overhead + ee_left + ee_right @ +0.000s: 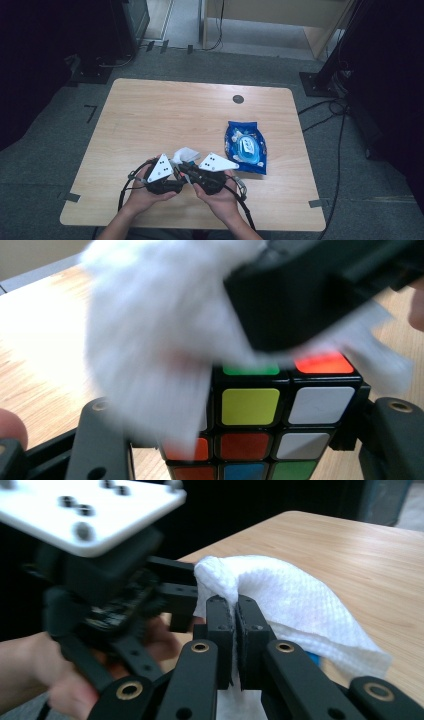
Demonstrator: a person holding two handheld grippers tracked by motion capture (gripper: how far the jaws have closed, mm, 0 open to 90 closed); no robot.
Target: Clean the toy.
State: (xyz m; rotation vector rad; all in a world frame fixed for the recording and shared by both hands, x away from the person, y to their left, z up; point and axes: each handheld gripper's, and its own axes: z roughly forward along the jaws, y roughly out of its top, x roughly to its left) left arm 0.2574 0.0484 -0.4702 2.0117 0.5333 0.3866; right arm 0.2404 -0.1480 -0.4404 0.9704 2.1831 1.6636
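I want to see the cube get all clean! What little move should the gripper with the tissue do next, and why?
Probably drag the white tissue sideways across the cube. The right gripper pinches the tissue shut, and it already drapes over the cube's top corner while the left gripper clamps the cube by its sides; the yellow and white squares remain uncovered.

A light wooden table (150, 115) with rounded corners stands on grey carpet (45, 150). A small dark round cap (238, 99) sits in the tabletop toward 1 o'clock. At 11 o'clock a dark cabinet (131, 20) stands in shadow; at 12 o'clock there is pale wooden furniture (280, 10). Black cables (327, 117) trail over the floor at 3 o'clock beside a black stand base (320, 82).
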